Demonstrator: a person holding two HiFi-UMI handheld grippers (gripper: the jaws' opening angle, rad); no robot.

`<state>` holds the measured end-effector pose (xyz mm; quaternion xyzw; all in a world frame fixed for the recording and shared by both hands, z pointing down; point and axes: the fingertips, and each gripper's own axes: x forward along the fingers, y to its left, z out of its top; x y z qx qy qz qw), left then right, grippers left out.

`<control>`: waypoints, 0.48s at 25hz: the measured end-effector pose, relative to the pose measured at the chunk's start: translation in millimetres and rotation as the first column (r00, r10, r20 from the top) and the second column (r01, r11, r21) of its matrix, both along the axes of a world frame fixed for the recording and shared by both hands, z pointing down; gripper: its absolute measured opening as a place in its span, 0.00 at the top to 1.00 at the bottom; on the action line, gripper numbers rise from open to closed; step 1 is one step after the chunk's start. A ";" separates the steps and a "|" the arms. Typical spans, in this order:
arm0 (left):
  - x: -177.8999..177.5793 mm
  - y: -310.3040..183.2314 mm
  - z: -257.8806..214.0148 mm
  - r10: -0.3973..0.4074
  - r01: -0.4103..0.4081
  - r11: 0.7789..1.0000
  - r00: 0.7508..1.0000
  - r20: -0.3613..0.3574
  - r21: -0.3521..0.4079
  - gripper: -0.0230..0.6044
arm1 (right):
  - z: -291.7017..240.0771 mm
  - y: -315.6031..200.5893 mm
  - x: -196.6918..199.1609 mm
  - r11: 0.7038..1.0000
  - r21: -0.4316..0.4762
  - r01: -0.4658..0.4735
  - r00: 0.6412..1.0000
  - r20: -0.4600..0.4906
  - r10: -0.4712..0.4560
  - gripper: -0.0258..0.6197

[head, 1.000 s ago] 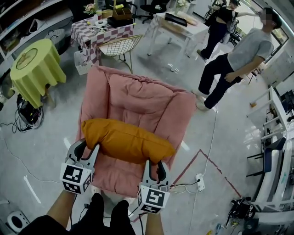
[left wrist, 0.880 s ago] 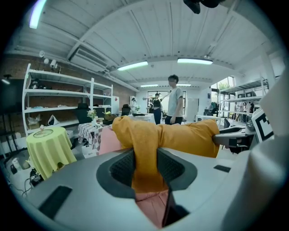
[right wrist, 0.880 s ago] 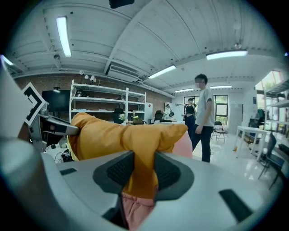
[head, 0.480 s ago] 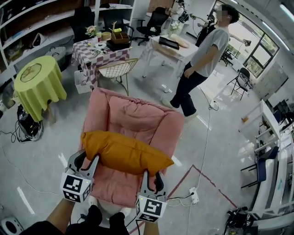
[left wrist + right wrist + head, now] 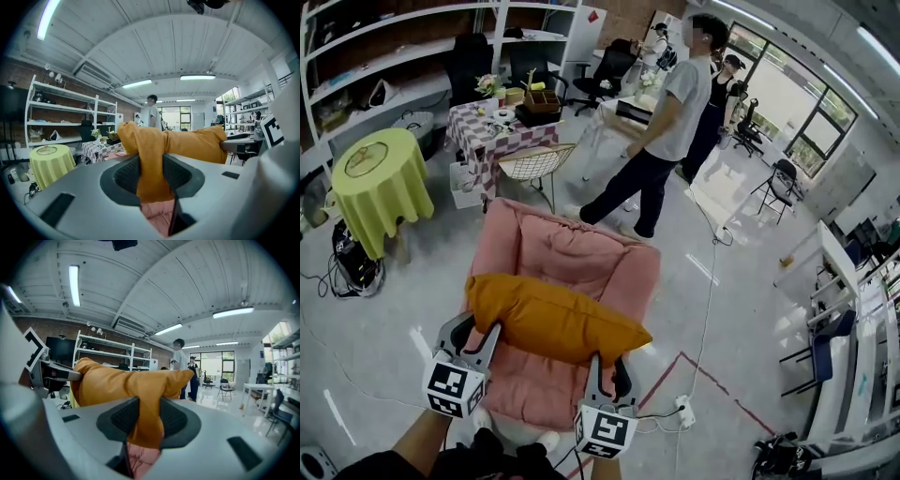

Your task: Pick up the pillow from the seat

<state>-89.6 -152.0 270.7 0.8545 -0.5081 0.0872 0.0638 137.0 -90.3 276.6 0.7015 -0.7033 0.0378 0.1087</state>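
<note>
The left gripper (image 5: 475, 328) and right gripper (image 5: 607, 364) jaws are clamping the pillow's (image 5: 551, 317) ends. The lift step is apparently proceeding; next, both are needing level travel clear of the seat (image 5: 572, 255).

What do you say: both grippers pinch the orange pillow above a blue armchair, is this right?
The armchair is pink, not blue, as the head view shows. The left gripper and right gripper do pinch the orange pillow above it.
</note>
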 end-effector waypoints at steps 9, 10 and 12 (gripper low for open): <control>-0.6 9.4 -17.4 0.008 -0.008 0.999 1.000 -0.011 0.038 0.73 | -16.9 10.9 -1.3 1.000 0.031 -0.001 1.000 -0.009 0.002 0.73; -0.3 10.3 -17.7 0.010 -0.009 0.999 1.000 -0.011 0.039 0.73 | -16.9 12.2 -1.2 1.000 0.030 -0.003 1.000 -0.009 0.003 0.73; 0.0 11.5 -17.0 0.012 -0.011 0.999 1.000 -0.010 0.039 0.73 | -15.5 13.7 -1.1 1.000 0.027 -0.006 1.000 -0.009 0.006 0.73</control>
